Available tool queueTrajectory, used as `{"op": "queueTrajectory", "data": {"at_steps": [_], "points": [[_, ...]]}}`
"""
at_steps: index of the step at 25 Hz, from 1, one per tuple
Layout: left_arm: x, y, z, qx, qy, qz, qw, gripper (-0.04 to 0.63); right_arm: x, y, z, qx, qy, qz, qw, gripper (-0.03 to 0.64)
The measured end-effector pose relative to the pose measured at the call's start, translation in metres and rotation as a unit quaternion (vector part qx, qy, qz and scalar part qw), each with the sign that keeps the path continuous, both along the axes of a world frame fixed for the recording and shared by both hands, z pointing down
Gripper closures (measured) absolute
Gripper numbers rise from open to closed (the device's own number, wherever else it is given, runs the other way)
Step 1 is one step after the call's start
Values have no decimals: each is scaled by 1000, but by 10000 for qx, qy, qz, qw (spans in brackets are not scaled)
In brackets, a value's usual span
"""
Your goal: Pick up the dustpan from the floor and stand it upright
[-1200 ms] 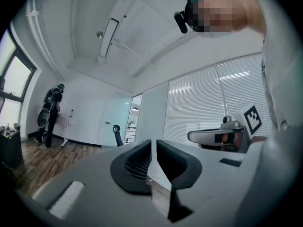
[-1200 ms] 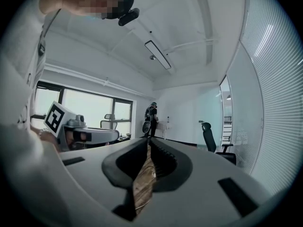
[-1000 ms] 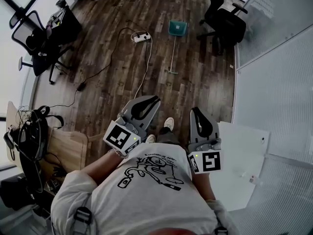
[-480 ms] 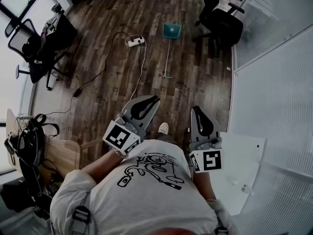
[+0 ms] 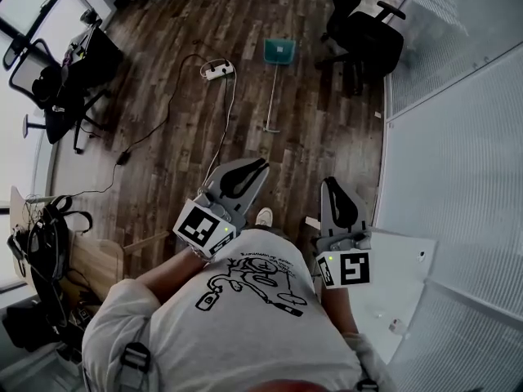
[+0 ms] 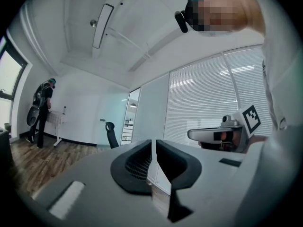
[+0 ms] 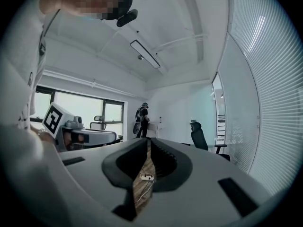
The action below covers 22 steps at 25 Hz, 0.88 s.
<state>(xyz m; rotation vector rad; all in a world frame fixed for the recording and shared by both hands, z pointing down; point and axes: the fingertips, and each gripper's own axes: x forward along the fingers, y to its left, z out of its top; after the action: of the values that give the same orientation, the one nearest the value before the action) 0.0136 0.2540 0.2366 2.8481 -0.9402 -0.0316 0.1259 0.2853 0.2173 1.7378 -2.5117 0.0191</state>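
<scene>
The teal dustpan (image 5: 279, 51) lies flat on the wooden floor far ahead, its long thin handle (image 5: 273, 96) running back toward me. My left gripper (image 5: 256, 166) and right gripper (image 5: 333, 184) are held level in front of my chest, well short of the dustpan. Both are shut and hold nothing. In the left gripper view the jaws (image 6: 155, 145) meet, with the right gripper (image 6: 213, 135) beside them. In the right gripper view the jaws (image 7: 148, 143) also meet, and the left gripper (image 7: 87, 136) shows at the left.
A black office chair (image 5: 364, 35) stands right of the dustpan. A white power strip (image 5: 216, 70) with its cable lies to the left. More chairs (image 5: 57, 80) stand at far left. A blinds-covered glass wall (image 5: 458, 137) runs along the right, a white table (image 5: 400, 276) beside me. A person (image 6: 43, 109) stands far off.
I have walked forward across the room: the dustpan, power strip and chairs have slid left in the head view. Both grippers stay shut in the same pose.
</scene>
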Motion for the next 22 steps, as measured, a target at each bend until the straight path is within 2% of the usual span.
{"op": "queueTrajectory", "data": {"at_steps": [6, 15, 22], "points": [[30, -19, 2, -12, -13, -38, 10000, 569, 27, -21, 6, -23, 35, -81, 10000, 597], [25, -41, 14, -114, -26, -299, 9995, 569, 21, -44, 15, -113, -13, -373, 9992, 597], [25, -72, 19, -112, 26, -315, 9994, 569, 21, -78, 18, -80, 35, -390, 9992, 597]]}}
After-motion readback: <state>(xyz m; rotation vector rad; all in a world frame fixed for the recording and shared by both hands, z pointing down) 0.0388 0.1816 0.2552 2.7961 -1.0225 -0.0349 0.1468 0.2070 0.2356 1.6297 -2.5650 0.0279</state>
